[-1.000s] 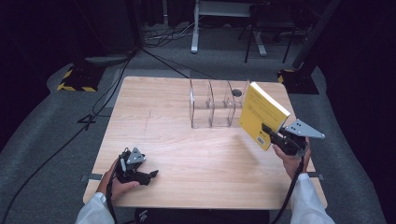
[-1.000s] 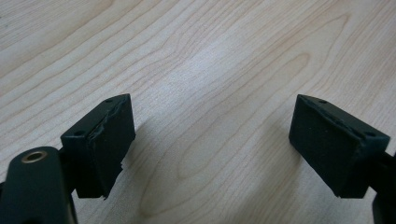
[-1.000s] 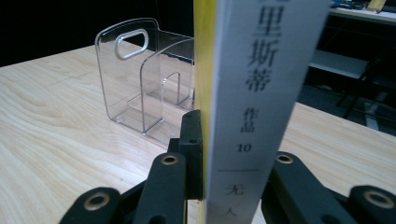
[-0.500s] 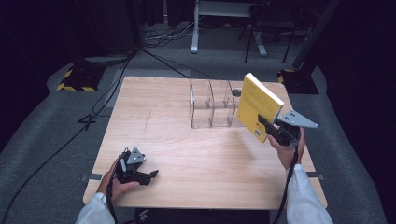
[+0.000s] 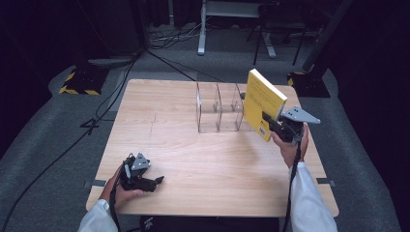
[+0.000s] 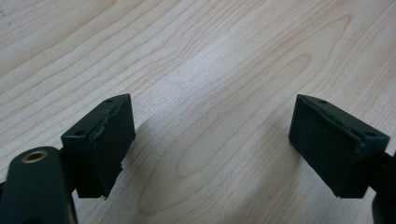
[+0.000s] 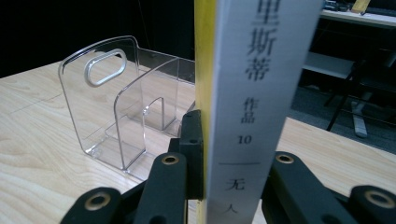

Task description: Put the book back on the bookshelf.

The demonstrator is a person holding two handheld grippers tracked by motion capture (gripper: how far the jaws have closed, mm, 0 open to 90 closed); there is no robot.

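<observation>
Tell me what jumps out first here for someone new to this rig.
The yellow book, held upright above the table's right side by the right claw, which is clamped on it at its spine. Just left of it stands a clear divided rack on the wooden table. The left claw rests open near the front-left edge.

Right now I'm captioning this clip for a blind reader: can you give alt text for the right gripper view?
The right gripper is shut on an upright yellow book, its grey spine printed with Chinese characters facing the camera. Behind it to the left, a clear plastic divider rack stands on the wooden table.
</observation>
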